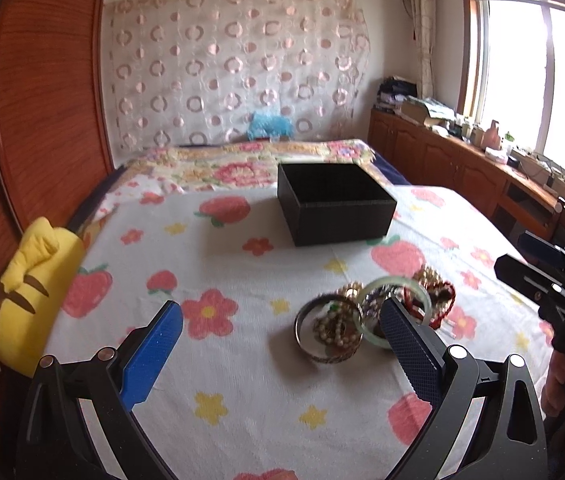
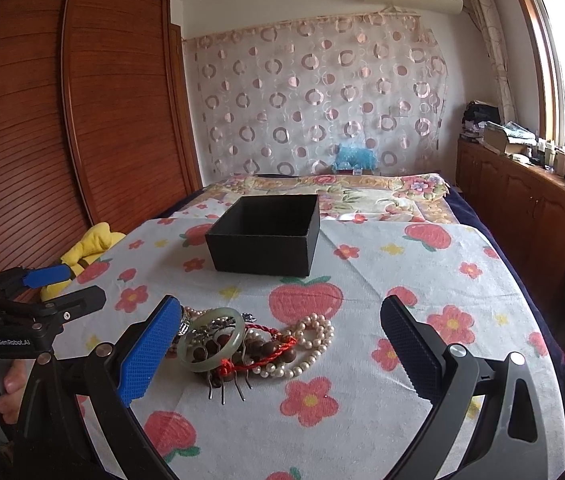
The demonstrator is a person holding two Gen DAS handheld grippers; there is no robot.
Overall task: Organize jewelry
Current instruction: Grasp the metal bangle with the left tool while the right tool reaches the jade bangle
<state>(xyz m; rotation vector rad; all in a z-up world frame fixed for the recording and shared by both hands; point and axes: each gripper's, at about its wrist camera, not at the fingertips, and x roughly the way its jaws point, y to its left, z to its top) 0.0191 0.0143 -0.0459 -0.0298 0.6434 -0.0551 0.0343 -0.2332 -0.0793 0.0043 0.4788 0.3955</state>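
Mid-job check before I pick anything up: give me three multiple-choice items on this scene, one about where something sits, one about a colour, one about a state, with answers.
1. Where does the jewelry pile lie relative to the black box?
A. inside the box
B. on the cloth, nearer the cameras than the box
C. behind the box

2. What colour is the jade-like bangle?
A. pale green
B. bright red
C. black

3. How does the left gripper stand?
A. shut on the bangle
B. shut on nothing
C. open, holding nothing

Answers:
1 B: the pile rests on the flowered cloth in front of the box.
2 A: the ring looks pale green in both views.
3 C: its fingers stand wide apart with only cloth and jewelry between them.
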